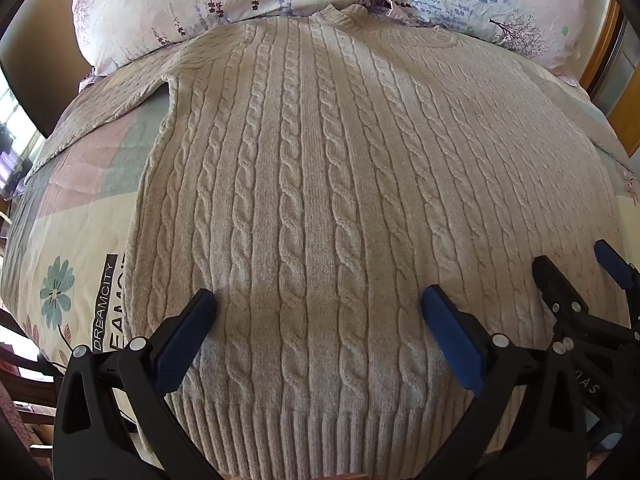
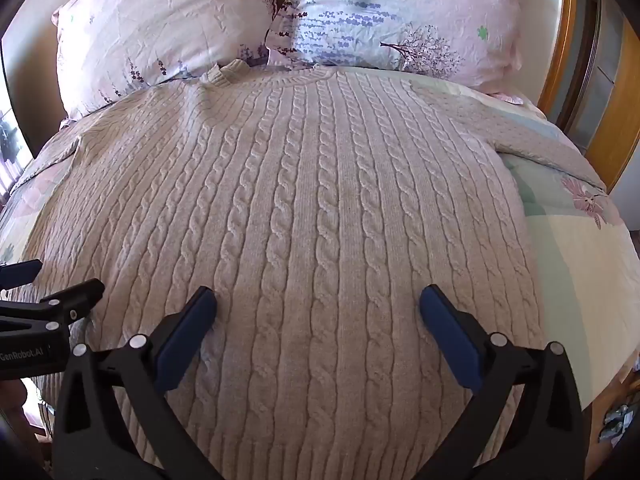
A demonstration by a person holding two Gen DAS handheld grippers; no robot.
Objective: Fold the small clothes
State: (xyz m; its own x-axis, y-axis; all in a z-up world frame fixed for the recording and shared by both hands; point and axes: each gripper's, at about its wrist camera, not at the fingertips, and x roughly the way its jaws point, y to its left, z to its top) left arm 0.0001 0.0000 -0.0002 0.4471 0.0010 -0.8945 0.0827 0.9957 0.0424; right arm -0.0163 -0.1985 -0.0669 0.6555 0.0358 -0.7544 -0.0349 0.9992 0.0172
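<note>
A beige cable-knit sweater [image 1: 320, 168] lies flat on the bed, collar toward the pillows and ribbed hem toward me; it also fills the right wrist view [image 2: 312, 208]. Its sleeves spread out left [image 1: 104, 112] and right [image 2: 540, 136]. My left gripper [image 1: 319, 300] is open and empty, hovering over the sweater's lower left part. My right gripper [image 2: 319, 300] is open and empty over the lower right part. The right gripper shows at the right edge of the left wrist view [image 1: 576, 276], and the left gripper at the left edge of the right wrist view [image 2: 56, 280].
The sweater lies on a patterned quilt [image 1: 68, 264] with a flower and printed letters. Two floral pillows [image 2: 168, 28] [image 2: 400, 12] rest at the head. A wooden door frame [image 2: 560, 40] stands at the right. The bed's right edge [image 2: 608, 340] is near.
</note>
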